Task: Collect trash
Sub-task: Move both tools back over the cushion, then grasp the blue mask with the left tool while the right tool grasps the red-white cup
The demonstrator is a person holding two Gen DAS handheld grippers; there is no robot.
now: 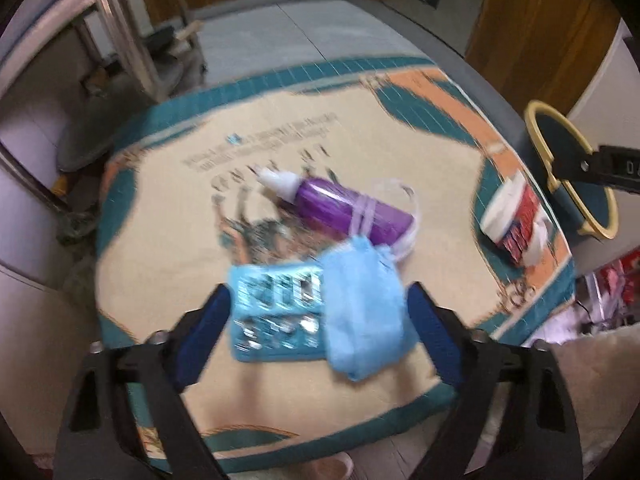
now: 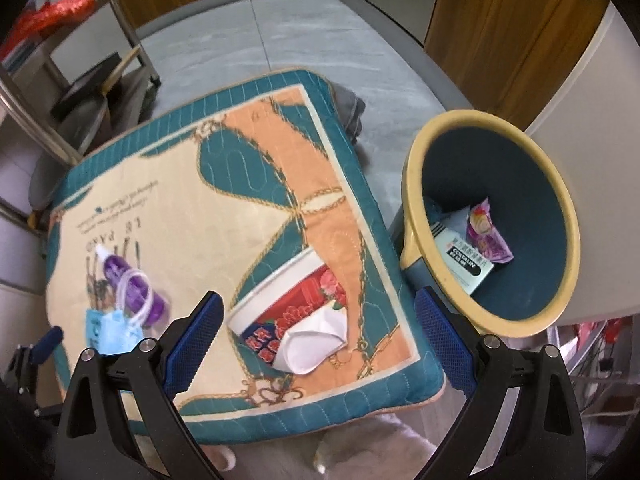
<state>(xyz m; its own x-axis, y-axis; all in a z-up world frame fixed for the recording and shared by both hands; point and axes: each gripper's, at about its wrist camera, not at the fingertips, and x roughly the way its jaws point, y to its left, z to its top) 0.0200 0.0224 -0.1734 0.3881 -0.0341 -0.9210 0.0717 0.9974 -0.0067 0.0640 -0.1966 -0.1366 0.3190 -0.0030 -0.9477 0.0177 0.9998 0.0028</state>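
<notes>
Trash lies on a patterned cushion (image 1: 168, 208). My left gripper (image 1: 320, 316) is open, its jaws on either side of a teal blister pack (image 1: 276, 312) and a folded blue face mask (image 1: 362, 308). Behind them lies a purple bottle (image 1: 344, 204) with a white cap. My right gripper (image 2: 318, 330) is open around a crushed red and white paper cup (image 2: 296, 320), which also shows in the left wrist view (image 1: 516, 220). The mask (image 2: 116, 330) and bottle (image 2: 132, 284) show at the left in the right wrist view.
A dark blue bin with a yellow rim (image 2: 412, 184) stands right of the cushion (image 2: 200, 200), holding a medicine box (image 2: 464, 262) and a purple wrapper (image 2: 486, 230). A metal rack (image 2: 76, 92) stands at the left. Grey floor (image 2: 280, 32) lies behind.
</notes>
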